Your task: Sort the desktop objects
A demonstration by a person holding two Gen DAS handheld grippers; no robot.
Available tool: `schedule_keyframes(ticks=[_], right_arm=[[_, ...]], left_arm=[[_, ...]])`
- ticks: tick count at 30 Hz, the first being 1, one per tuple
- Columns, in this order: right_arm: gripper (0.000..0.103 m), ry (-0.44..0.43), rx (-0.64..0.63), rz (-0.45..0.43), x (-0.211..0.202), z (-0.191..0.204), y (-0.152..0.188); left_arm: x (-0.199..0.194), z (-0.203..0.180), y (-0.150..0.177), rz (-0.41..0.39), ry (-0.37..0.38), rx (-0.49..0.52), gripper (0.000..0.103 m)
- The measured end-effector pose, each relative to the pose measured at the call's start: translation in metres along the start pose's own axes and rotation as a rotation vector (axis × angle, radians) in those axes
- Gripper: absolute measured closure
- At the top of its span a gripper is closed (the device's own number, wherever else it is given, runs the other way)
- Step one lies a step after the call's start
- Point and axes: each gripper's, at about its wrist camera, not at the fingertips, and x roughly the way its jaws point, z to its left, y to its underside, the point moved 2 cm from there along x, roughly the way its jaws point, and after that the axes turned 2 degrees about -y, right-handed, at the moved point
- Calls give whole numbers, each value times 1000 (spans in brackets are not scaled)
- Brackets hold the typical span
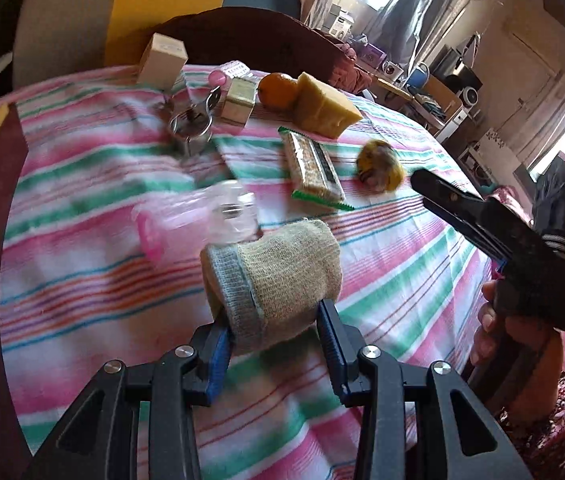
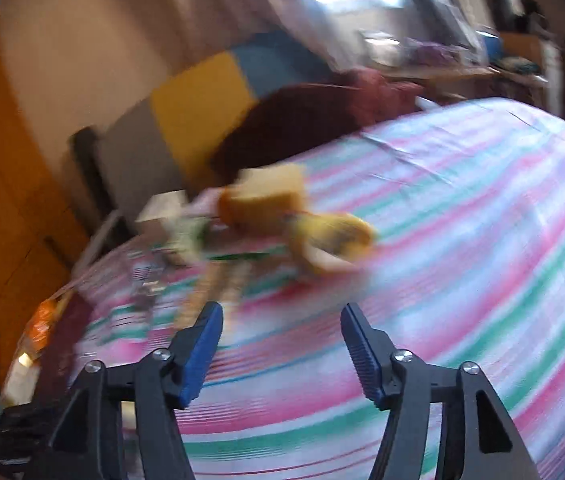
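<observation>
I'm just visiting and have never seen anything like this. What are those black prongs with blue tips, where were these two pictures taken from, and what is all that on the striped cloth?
There is no robot: a person holds a hand-operated gripper in each hand, and a small wide-angle camera on each looks along its two fingers.

The sharp picture comes from the left gripper. Its blue pads are closed on a beige knitted sleeve. At its right edge you see the person's hand with the other tool.

The blurred picture comes from the right gripper, which is open and empty.

On the striped cloth lie a clear jar with a pink lid, a snack bar, a yellow sponge, an orange, small boxes and a metal item.
</observation>
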Motion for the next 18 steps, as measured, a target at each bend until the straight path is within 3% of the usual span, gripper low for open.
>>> schedule_keyframes(ticks=[3,7,10,13,16,18], right_arm=[[37,-146,-105,100,17,46,-1],[33,-249,-182,251,48,89,6],[31,-256,-261,353,71,116,16],[29,-239,-345,395,85,135,23],[29,-210,-337,437,102,141,29],[35,-224,-289,463,110,137,34]], left_arm=[[-3,5,8,6,2,-13,62],[-10,6,13,4,-9,-4,62],[-12,6,17,1,-21,15,62],[-13,10,19,-5,-7,-1,62],[-14,12,20,-8,0,-19,62],[-15,13,21,-10,4,-21,62]])
